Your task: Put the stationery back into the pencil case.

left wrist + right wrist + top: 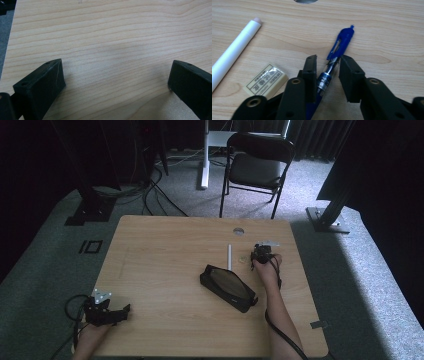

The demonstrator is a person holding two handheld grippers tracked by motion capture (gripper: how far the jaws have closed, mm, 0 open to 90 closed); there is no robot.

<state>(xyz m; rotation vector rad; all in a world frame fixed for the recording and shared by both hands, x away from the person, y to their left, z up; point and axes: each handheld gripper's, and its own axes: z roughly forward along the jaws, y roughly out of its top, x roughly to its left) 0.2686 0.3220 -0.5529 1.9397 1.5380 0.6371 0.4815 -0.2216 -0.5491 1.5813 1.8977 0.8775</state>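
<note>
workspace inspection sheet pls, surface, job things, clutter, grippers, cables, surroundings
surface: wooden table, light grain, with a round hole near the far edge.
job's things: blue pen lying on the wood between the right gripper's jaws; open black pencil case lying near mid-table.
clutter: white stick and labelled eraser lying beside the pen.
grippers: right gripper is around the pen, the left jaw against the barrel and a gap at the other; left gripper is open over bare wood at the near left corner.
cables: one trails along the right forearm, one loops by the left gripper, more on the floor.
surroundings: grey carpet, black folding chair, dark stands and curtains.
</note>
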